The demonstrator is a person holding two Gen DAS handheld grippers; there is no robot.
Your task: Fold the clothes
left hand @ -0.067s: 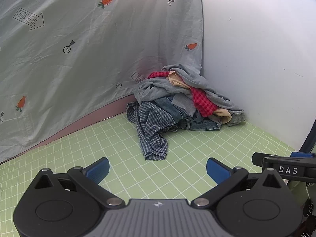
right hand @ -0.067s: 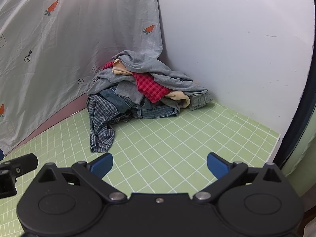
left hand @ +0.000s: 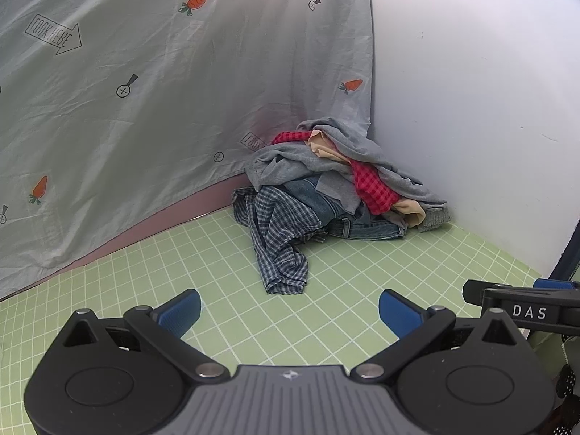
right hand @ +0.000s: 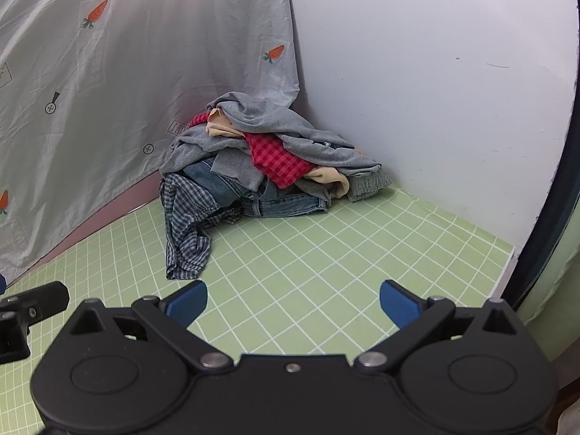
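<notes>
Clothes: one pile (left hand: 337, 185) is seen heaped in the far corner of the desk (left hand: 362, 290), against the grey sheet (left hand: 145, 108) and the white wall (left hand: 471, 108).
Garments counted: about six are made out, though the overlap leaves the count unsure: a grey top (right hand: 290, 127), a red checked piece (right hand: 279, 159), a beige piece (right hand: 221, 127), blue jeans (right hand: 286, 204), a blue plaid shirt (right hand: 185, 228) trailing forward, and a grey ribbed piece (right hand: 369, 183).
Left gripper (left hand: 290, 311): held low over the green gridded mat, well short of the pile; its two blue fingers (left hand: 181, 310) are spread wide with nothing between them.
Right gripper (right hand: 293, 306): likewise held short of the pile, fingers (right hand: 398, 306) parted and empty.
Carrots on the sheet: three are shown in each wrist view.
Left view only: a "LOOK HERE" arrow print (left hand: 54, 38) and the right gripper's side, lettered "DAS" (left hand: 529, 312).
Right view only: the desk's right edge (right hand: 505, 266) and a dark frame (right hand: 551, 217) beside it.
</notes>
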